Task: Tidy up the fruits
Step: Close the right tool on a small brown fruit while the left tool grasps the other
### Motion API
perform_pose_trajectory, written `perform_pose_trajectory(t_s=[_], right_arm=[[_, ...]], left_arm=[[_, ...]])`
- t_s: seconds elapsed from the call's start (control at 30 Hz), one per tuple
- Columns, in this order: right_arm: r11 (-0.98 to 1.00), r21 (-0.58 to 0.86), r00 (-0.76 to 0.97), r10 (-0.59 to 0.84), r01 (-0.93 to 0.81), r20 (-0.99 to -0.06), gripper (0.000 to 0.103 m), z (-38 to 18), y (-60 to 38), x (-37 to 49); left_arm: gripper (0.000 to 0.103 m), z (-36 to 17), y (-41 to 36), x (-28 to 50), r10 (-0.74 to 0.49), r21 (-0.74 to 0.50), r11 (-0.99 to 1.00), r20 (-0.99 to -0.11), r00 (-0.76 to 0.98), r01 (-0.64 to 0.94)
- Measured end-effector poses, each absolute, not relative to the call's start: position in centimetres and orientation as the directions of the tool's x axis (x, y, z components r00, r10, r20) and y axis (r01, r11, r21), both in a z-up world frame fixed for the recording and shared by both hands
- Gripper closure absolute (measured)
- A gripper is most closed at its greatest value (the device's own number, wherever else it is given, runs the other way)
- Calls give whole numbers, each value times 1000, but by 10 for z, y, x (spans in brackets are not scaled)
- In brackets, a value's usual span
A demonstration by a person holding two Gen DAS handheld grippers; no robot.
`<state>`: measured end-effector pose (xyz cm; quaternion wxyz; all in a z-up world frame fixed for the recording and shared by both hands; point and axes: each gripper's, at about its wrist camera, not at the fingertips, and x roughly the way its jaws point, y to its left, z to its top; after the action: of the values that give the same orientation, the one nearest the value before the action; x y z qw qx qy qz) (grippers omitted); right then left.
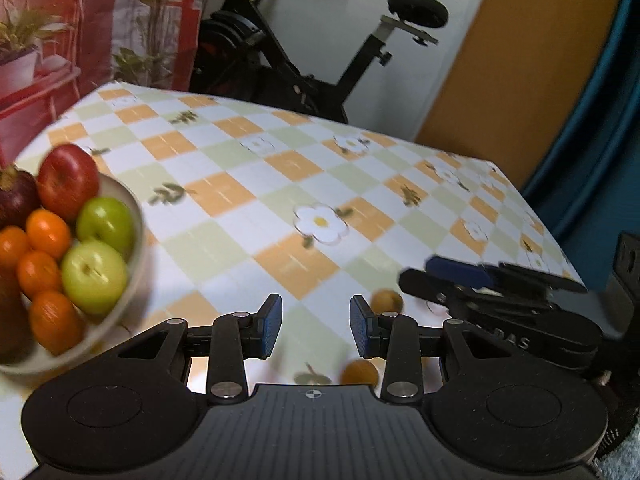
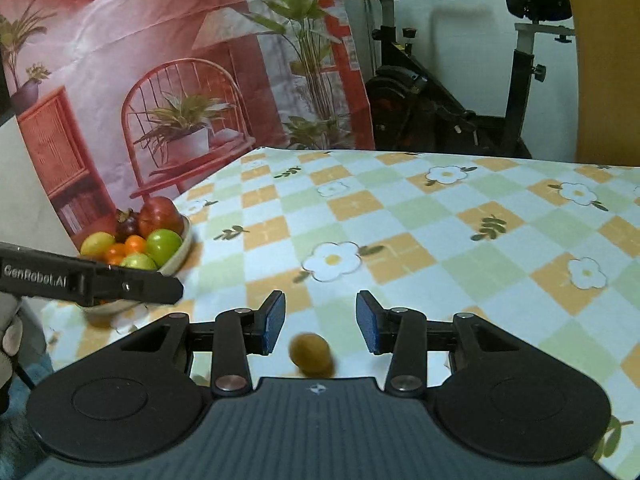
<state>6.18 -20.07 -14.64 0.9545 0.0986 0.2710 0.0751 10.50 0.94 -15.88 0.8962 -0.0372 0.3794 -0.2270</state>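
Note:
A pale bowl at the table's left holds a red apple, two green apples, several oranges and a dark mangosteen; it also shows in the right wrist view. Two small brownish-yellow fruits lie loose on the cloth. My left gripper is open and empty above the cloth. My right gripper is open, with a small brownish fruit on the cloth between its fingers, untouched. The right gripper also shows in the left wrist view.
The table has a checked orange, green and white cloth with flowers. An exercise bike stands behind the far edge, beside a printed backdrop. The left gripper's body reaches in front of the bowl.

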Motion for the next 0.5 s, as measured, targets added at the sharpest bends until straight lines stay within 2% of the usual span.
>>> perform_pose_trajectory(t_s=[0.17,0.3,0.4,0.5], right_arm=[[970,214,847,206,-111,-491,60,-157,-199,62],[960,256,851,226,-113,-474,60,-161,-206,67],[951,285,843,246,-116,-478,60,-164,-208,68],[958,257,832,245,-128,-499,60,-168,-204,69]], left_arm=[[64,-166,3,97,-445,-223,886,-656,609,407],[63,-167,-3,91,-452,-204,879,-642,619,430],[63,-170,-6,90,-462,-214,874,-643,611,436],[63,-174,-9,88,-472,-218,867,-648,598,448]])
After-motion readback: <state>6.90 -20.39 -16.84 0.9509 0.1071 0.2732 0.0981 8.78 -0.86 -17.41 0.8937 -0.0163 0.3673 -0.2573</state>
